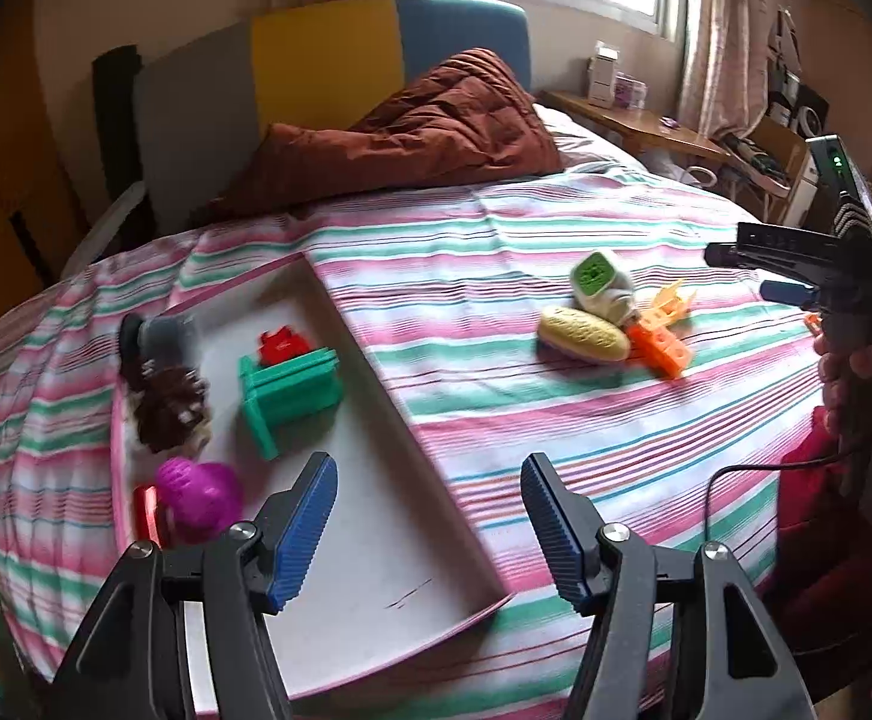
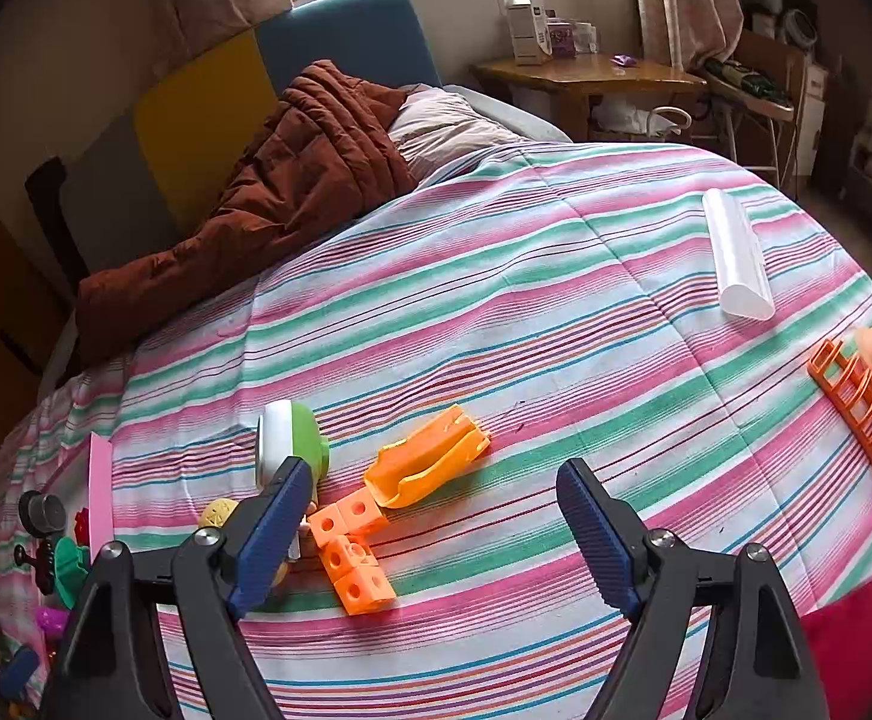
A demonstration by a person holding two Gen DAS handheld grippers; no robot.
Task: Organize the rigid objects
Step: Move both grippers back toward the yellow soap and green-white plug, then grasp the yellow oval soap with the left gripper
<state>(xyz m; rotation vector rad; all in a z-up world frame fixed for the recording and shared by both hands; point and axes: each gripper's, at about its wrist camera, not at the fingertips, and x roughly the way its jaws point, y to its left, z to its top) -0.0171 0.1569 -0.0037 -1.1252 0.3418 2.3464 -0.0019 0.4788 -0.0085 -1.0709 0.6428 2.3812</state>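
Landmark: the white tray (image 1: 376,546) with a pink rim, lying on the striped bedspread (image 1: 556,420)
Left gripper (image 1: 430,531): jaws spread wide, nothing between them, hanging over the tray's near right edge
Right gripper (image 2: 433,531): jaws wide apart and empty, above the bedspread well right of the tray; the left wrist view shows it from the side, held in a hand (image 1: 850,372)
In the tray, left wrist view only: a green block piece (image 1: 289,396), a small red piece (image 1: 283,345) just behind it, a purple toy (image 1: 199,495) near the front left corner, a brown and grey toy (image 1: 163,384) by the left wall
Right of the tray, both views: a green and white toy (image 2: 289,441), orange linked cubes (image 2: 352,558), an orange scoop-shaped piece (image 2: 430,459), a yellow textured piece (image 1: 583,336), all clustered close together
Right wrist view only: a white tube (image 2: 736,258) and an orange rack (image 2: 862,414), both far right of the tray; of the tray itself only a sliver of pink rim at the left edge
Behind the tray: a brown quilt (image 1: 436,120) heaped at the headboard
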